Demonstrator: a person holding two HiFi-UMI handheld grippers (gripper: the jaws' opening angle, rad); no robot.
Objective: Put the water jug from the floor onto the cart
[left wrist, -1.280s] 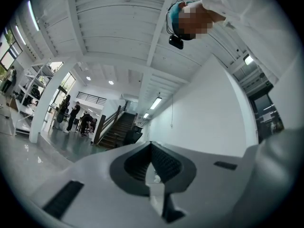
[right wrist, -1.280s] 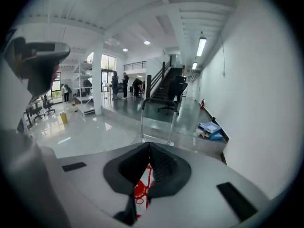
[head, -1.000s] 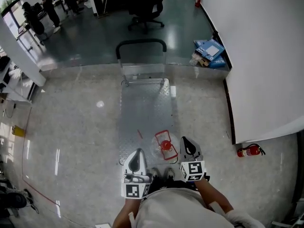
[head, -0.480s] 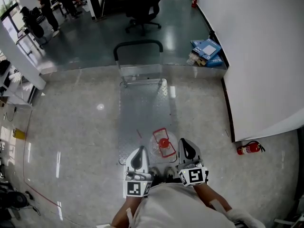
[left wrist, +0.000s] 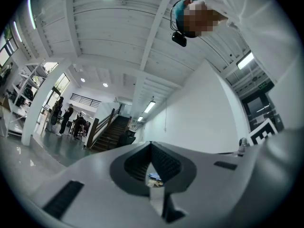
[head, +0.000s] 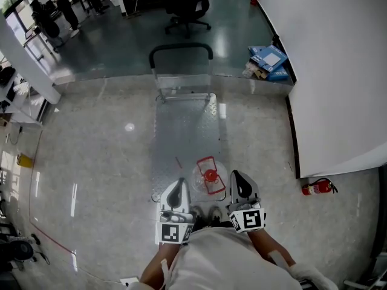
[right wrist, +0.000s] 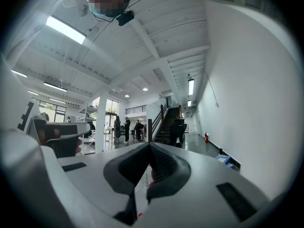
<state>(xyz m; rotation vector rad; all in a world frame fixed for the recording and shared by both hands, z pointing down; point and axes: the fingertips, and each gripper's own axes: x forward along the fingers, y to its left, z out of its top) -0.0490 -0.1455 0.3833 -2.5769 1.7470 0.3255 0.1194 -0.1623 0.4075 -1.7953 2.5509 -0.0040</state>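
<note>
The clear water jug [head: 208,179], with a red cap and a red handle frame, stands upright on the near end of the metal cart deck [head: 184,132] in the head view. My left gripper [head: 177,184] is just left of the jug at the cart's near edge, jaws shut and empty. My right gripper [head: 235,176] is close on the jug's right, also shut and holding nothing. In the left gripper view the left gripper [left wrist: 151,145] points level into the hall. In the right gripper view a red sliver shows through the slit below the right gripper [right wrist: 149,147].
The cart's black push handle [head: 180,48] is at its far end. A white wall [head: 338,71] runs along the right, with a fire extinguisher [head: 317,188] at its base and blue boxes [head: 269,59] farther on. An office chair [head: 187,11] and people [head: 60,2] are beyond.
My right gripper has lifted slightly beside the jug. The jug and my left gripper have stayed where they were.
</note>
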